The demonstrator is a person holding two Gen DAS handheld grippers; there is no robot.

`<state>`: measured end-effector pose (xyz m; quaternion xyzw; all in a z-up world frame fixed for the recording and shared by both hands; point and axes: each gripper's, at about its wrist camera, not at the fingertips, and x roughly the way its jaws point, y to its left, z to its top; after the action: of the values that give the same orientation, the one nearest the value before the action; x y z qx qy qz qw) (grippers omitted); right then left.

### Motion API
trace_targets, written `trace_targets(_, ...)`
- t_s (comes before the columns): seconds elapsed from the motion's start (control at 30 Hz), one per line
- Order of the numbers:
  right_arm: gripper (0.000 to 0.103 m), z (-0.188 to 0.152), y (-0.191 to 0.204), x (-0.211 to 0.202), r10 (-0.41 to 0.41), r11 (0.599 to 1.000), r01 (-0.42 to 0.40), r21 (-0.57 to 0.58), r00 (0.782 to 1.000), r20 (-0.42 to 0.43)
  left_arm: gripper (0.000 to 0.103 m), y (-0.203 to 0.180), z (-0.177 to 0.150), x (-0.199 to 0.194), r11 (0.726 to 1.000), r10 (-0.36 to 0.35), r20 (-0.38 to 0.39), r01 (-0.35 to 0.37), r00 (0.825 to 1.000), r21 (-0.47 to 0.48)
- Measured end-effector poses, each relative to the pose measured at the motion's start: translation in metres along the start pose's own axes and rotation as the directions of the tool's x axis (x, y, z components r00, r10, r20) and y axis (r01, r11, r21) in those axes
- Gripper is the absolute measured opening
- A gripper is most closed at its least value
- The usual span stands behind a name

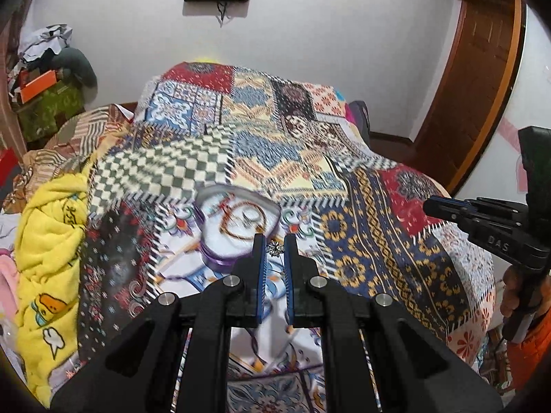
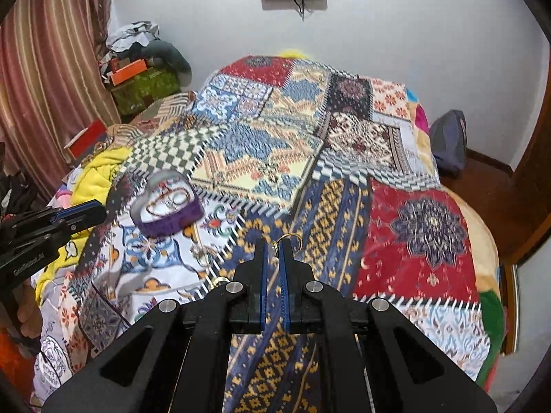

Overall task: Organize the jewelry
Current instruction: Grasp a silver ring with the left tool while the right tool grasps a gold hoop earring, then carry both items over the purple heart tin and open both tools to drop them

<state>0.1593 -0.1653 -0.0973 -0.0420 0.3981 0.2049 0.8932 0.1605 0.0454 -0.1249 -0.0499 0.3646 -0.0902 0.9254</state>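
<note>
Resting on a patchwork-quilted bed [image 1: 282, 144], a purple heart-shaped tin [image 1: 237, 220] holds bead bracelets. The left tongs [image 1: 274, 246] pinch a small silver star charm [image 1: 275, 248] beside it; the right tongs [image 2: 272, 248] grip a gold hoop earring [image 2: 292, 239].

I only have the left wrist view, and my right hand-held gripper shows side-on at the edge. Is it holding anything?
Observer: Yes. The right hand-held gripper pinches a thin gold hoop at its tips.
Operator: Good. My left hand-held gripper has the star charm. Is anything loose on the blanket?
Observer: A silvery piece lies on the white patch, between the heart-shaped box and the right hand-held gripper.
Operator: Only that one?
Observer: A small gold piece peeks out beside the right hand-held gripper's left finger. It is too blurred to identify.
</note>
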Motion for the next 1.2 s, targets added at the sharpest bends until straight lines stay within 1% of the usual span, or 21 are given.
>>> trace_targets(0.23,0.006,0.02,0.018,0.014,0.05,0.998,-0.049,-0.036,0.998,0.027,0.008,0.018,0.025,0.005,1.0,0.018,0.036,-0.017,0.999,-0.014)
trace_targets(0.37,0.006,0.03,0.034,0.026,0.088,0.994,-0.086,-0.074,0.996,0.023,0.008,0.032,0.036,0.014,0.999,0.009,0.037,-0.008,0.999,-0.037)
trace_targets(0.5,0.006,0.038,0.048,0.044,0.127,0.987,-0.126,-0.102,0.992,0.006,0.008,0.044,0.045,0.028,0.998,-0.005,0.022,0.006,1.0,-0.056)
trace_targets(0.77,0.006,0.047,0.077,0.082,0.21,0.964,-0.216,-0.151,0.976,-0.056,0.008,0.054,0.049,0.056,0.999,-0.014,-0.021,0.013,1.0,-0.044)
trace_targets(1.03,0.006,0.037,0.103,0.11,0.272,0.936,-0.296,-0.19,0.952,-0.142,0.008,0.06,0.041,0.084,0.999,-0.027,-0.086,0.023,0.996,-0.039)
trace_targets(1.2,0.006,0.029,0.115,0.121,0.286,0.926,-0.32,-0.2,0.941,-0.18,0.008,0.061,0.038,0.093,0.999,-0.033,-0.11,0.029,0.993,-0.035)
